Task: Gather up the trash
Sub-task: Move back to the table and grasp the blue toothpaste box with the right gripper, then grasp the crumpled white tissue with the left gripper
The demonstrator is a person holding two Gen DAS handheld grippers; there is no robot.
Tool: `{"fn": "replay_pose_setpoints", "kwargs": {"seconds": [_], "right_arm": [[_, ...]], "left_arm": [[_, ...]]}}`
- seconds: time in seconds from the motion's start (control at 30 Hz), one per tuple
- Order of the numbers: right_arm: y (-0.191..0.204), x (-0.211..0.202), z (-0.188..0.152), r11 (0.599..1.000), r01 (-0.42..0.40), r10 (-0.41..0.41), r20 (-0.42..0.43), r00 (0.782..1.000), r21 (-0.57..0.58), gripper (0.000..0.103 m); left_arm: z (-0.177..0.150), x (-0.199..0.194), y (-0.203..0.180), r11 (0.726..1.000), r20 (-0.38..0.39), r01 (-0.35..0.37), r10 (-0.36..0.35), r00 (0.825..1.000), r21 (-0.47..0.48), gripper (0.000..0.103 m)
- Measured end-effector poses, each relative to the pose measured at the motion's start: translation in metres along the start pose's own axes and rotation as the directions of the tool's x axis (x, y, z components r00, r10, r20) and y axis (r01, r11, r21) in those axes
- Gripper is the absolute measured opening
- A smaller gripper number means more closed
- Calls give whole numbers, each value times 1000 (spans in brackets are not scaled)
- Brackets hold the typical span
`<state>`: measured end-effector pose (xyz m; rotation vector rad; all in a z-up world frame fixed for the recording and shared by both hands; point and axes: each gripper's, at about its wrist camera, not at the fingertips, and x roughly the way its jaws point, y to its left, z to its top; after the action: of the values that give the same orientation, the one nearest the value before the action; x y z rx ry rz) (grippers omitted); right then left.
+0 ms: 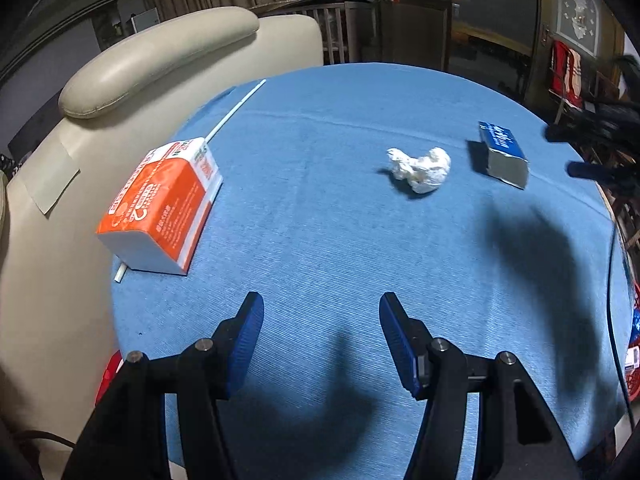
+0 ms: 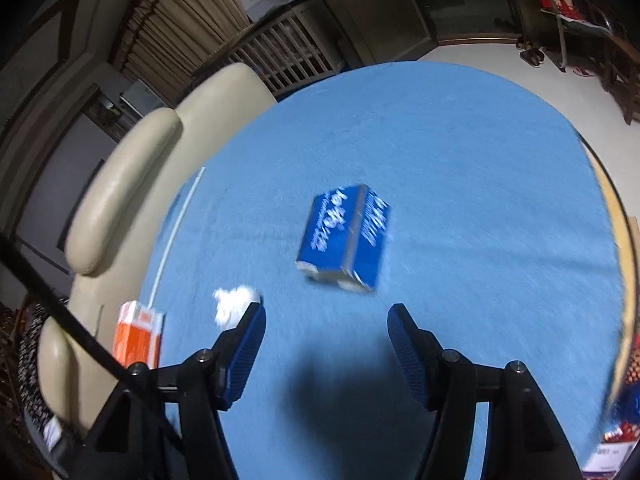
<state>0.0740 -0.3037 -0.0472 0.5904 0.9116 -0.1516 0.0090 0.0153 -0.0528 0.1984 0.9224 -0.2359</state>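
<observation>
We're holding the left gripper (image 1: 321,312) spread wide over bare blue tablecloth (image 1: 320,240), gripping nothing. Ahead we're seeing the crumpled tissue (image 1: 420,168), the orange carton (image 1: 160,204) nearing the left edge. Our right gripper (image 2: 326,322) is gaping empty too, the blue box (image 2: 346,238) lying just beyond it mid-table.

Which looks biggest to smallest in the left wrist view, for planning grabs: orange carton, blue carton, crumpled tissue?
1. orange carton, clearly largest, though also nearest.
2. blue carton and crumpled tissue: about alike, so unranked.
</observation>
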Motion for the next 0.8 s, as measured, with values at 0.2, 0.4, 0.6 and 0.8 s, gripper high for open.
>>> {"fn": "replay_pose_setpoints", "kwargs": {"seconds": [0.2, 0.4, 0.6, 0.8], "right_arm": [[26, 60, 29, 989, 145, -145, -34, 989, 20, 70], [36, 98, 28, 935, 348, -350, -11, 937, -61, 70], [14, 75, 9, 967, 239, -240, 6, 971, -85, 59], [-23, 30, -23, 989, 131, -133, -14, 991, -65, 59]], "left_arm": [[11, 9, 14, 1000, -4, -6, 6, 1000, -20, 61], [34, 13, 18, 999, 10, 28, -28, 1000, -27, 61], [70, 31, 3, 979, 9, 202, -202, 979, -24, 69], [107, 77, -31, 922, -71, 386, -386, 920, -19, 73]]}}
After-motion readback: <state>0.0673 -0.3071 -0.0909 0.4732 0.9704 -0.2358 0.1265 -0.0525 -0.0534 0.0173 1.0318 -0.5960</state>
